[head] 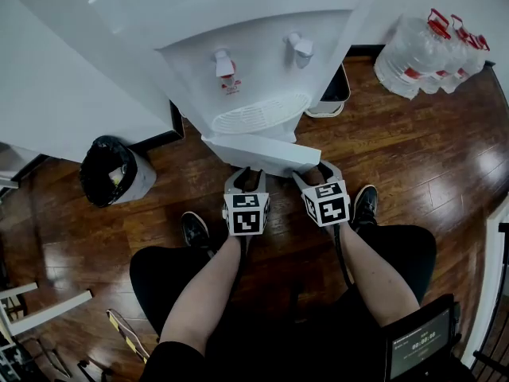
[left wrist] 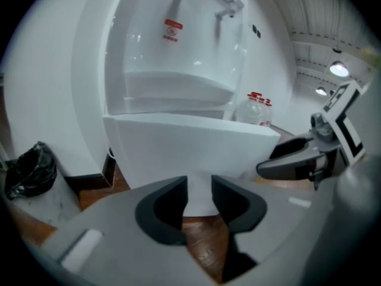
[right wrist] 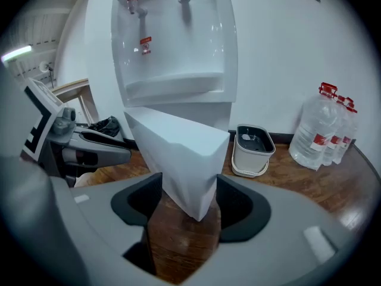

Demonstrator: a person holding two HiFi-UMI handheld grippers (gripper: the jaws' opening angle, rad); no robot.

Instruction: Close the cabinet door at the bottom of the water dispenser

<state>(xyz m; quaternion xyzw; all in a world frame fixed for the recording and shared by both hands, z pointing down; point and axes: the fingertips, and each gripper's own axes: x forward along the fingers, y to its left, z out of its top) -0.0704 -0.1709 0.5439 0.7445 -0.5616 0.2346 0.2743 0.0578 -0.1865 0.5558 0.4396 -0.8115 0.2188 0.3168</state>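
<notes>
Cabinet door (head: pixel 262 156) at base of water dispenser (head: pixel 254 54) stands ajar, swung out over wood floor (head: pixel 413 134). L gripper (left wrist: pixel 199 198): jaws w/ narrow gap, just before door face, nothing pinched. R gripper (right wrist: pixel 189 204): jaws wide, door's free corner between them, pads not pressing.

A white water dispenser (head: pixel 238 54) fills the top of the scene at twelve o'clock. Its cabinet door (head: pixel 262 153) hangs open toward the person above the wooden floor (head: pixel 413 150). At the door's six o'clock edge the left gripper (head: pixel 246 173) and right gripper (head: pixel 318 173) sit side by side, but contact cannot be told. A black-bagged bin (head: pixel 107 169) stands at nine o'clock, a small white tub (head: pixel 332 94) at one and water bottles (head: pixel 425 54) at two. A shoe (head: pixel 195 231) lies at the left gripper's eight o'clock.
</notes>
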